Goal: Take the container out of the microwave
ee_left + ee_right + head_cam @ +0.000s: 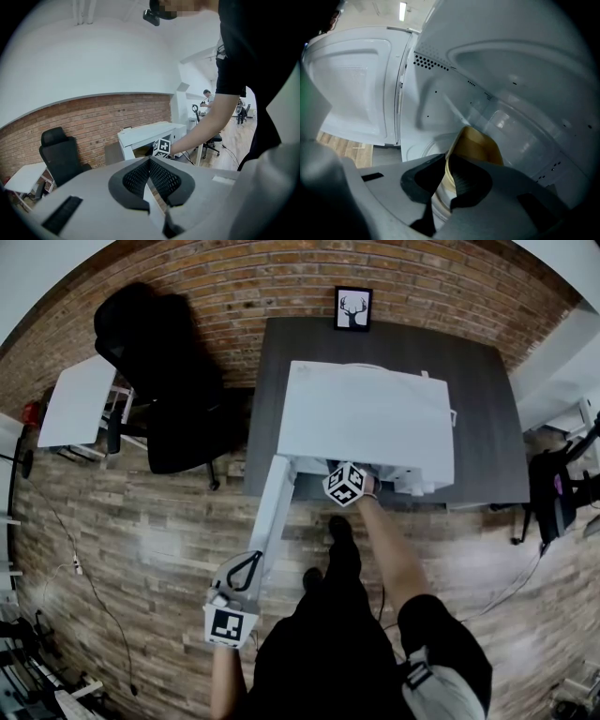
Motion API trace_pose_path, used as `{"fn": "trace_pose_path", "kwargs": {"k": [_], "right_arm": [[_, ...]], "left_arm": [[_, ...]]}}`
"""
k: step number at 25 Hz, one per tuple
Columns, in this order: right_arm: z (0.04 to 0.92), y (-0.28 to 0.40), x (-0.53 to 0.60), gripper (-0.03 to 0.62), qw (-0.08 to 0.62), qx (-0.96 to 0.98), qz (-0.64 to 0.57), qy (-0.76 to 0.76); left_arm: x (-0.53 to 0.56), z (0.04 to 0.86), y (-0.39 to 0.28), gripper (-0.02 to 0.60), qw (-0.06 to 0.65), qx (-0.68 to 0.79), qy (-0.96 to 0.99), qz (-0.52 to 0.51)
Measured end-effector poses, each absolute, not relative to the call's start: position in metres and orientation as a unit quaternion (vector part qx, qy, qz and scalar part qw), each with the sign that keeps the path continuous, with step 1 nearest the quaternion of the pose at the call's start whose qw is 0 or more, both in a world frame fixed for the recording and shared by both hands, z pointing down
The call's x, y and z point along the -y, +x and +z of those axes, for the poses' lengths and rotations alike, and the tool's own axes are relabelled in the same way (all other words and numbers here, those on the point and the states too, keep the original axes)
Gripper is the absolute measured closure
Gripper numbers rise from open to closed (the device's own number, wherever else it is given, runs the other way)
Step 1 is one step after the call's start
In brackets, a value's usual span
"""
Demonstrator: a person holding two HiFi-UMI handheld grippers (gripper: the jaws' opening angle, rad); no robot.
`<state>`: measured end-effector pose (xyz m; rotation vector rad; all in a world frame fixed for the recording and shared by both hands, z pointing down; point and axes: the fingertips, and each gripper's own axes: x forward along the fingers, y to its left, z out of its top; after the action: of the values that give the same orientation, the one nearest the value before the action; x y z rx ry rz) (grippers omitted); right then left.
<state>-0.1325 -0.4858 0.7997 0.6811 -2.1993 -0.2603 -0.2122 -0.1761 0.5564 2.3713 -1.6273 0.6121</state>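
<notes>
- Now we were at the grasping step. The right gripper [448, 164] was reached into the open microwave [366, 418], and its jaws were drawn narrow onto the near wall of the container [480, 145], one jaw inside the rim and one outside.
- Our left gripper [150, 164] was clamped on the thin white edge of the door [274, 507], which stood swung out toward us at the left of the oven.
- The container sat low inside the oven's white cavity, just ahead of the right gripper. From the head view none of it showed, because the oven's white top hid it.
- It looked to us like a thin-walled tub, tan to pale yellow, open at the top with no lid, with a lighter band at the rim where the jaws met it. We could not tell whether anything was in it.
- We judged the task to be early: the tub was gripped but not yet lifted or drawn out.
- The next move, as we judged it, called for a small lift and a straight pull back through the opening. The tub would need to stay level so it did not tip, with the door held wide.
- A grip on one thin wall might let the tub flex or swing, so a slow pull seemed wise.
- The microwave stood on a dark grey table [478, 381] against a brick wall [281, 277].
</notes>
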Motion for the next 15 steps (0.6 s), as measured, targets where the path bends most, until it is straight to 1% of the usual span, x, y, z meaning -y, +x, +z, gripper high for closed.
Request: {"fn": "trace_pose_path", "kwargs": {"k": [15], "right_arm": [[0.801, -0.117, 0.455, 0.557, 0.411, 0.871, -0.094, 0.254]], "left_arm": [[0.175, 0.556, -0.209, 0.580, 0.083, 0.541, 0.812, 0.204]]}}
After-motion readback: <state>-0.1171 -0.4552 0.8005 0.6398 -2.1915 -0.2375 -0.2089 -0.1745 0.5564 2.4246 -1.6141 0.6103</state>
